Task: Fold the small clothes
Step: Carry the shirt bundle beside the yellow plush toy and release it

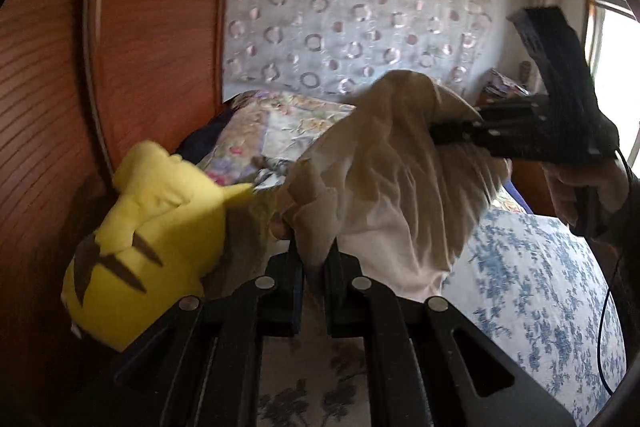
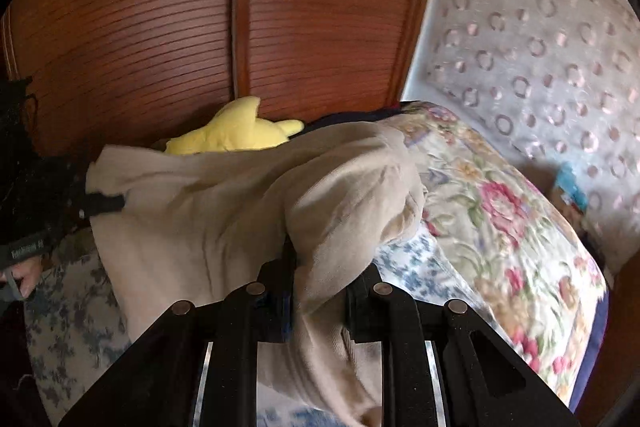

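Note:
A small beige garment [image 1: 384, 187] hangs in the air between both grippers, above the bed. My left gripper [image 1: 316, 251] is shut on one edge of it at the bottom of the left wrist view. My right gripper [image 1: 444, 135] is shut on the other edge, higher up at the right of that view. In the right wrist view the garment [image 2: 224, 211] drapes over my right gripper [image 2: 320, 275], whose fingertips are mostly hidden by cloth. The left gripper [image 2: 108, 205] pinches the far edge at the left.
A yellow plush toy [image 1: 160, 239] lies at the left against the wooden headboard [image 1: 152, 27]. A folded floral quilt [image 2: 500, 227] lies on the bed beyond the garment. The blue-flowered bedsheet [image 1: 540, 287] spreads below. A patterned curtain [image 1: 352, 15] hangs behind.

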Demonstrator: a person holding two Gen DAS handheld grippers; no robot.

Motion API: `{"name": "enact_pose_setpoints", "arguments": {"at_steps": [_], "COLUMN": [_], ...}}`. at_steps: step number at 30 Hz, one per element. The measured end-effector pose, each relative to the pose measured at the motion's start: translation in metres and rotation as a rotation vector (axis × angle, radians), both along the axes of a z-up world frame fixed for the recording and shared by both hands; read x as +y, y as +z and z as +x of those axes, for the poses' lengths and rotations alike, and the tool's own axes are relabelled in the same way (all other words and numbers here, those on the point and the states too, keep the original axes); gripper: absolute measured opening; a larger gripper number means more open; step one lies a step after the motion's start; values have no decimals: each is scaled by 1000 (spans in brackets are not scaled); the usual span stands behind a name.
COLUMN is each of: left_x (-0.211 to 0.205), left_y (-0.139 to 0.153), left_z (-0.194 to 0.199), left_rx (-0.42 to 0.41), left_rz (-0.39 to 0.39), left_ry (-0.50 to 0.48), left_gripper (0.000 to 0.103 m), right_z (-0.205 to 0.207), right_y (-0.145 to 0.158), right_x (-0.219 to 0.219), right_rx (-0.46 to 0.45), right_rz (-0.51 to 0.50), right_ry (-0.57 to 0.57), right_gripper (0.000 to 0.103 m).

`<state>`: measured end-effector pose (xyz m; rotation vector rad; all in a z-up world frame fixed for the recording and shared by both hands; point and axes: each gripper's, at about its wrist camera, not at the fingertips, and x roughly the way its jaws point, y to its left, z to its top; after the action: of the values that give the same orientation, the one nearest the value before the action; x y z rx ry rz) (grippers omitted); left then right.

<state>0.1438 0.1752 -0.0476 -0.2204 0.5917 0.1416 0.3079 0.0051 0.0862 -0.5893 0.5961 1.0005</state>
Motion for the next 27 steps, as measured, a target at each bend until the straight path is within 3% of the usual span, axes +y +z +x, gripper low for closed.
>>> {"name": "enact_pose_setpoints", "arguments": {"at_steps": [10, 15, 19, 21, 22, 27], "left_x": [12, 13, 11, 9, 8, 1], "left_y": [-22, -26, -15, -9, -8, 4], "left_z": [-27, -29, -36, -40, -41, -47], "left_rx": [17, 37, -3, -24, -27, -64], "left_rz": [-59, -17, 8, 1, 2, 17], "left_ry": [68, 106, 102, 97, 96, 77], "left_gripper": [8, 8, 9, 9, 11, 39], "right_z": [23, 32, 40, 43, 44, 37], "right_y": [-8, -31, -43, -42, -44, -43], "right_x": [71, 89, 87, 80, 81, 50], "right_rx": [-16, -12, 0, 1, 1, 24], "right_rz": [-47, -45, -22, 27, 45, 115], "right_ry": [90, 81, -34, -67, -79, -145], "right_gripper": [19, 22, 36, 50, 53, 53]}}
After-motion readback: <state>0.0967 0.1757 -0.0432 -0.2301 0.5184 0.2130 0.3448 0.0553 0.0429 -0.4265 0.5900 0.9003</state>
